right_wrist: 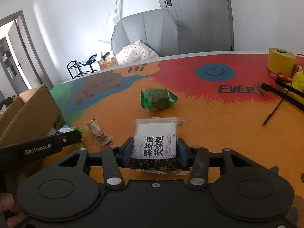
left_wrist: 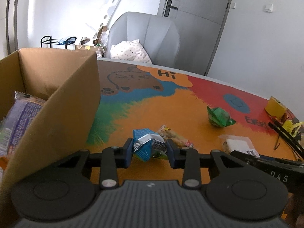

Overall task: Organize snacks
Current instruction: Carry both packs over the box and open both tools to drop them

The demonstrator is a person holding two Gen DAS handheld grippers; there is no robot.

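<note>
My left gripper (left_wrist: 150, 143) is shut on a crumpled blue and silver snack packet (left_wrist: 144, 153) that rests on the colourful table mat (left_wrist: 171, 106). Just left of it stands an open cardboard box (left_wrist: 57, 104) with a purple packet (left_wrist: 20, 117) inside. My right gripper (right_wrist: 154, 142) is shut on a white black-sesame rice cake packet (right_wrist: 155, 131), its pads against both sides. A small clear-wrapped snack (right_wrist: 97, 132) lies between the two grippers. A green wrapped snack (right_wrist: 158, 98) sits farther out on the mat.
A yellow tape roll (right_wrist: 281, 60) and a black tool with yellow bits (right_wrist: 285, 93) lie at the right edge of the table. A grey chair (right_wrist: 146, 32) with a dotted cushion stands behind the table. The left gripper's black body (right_wrist: 47, 144) crosses the right wrist view.
</note>
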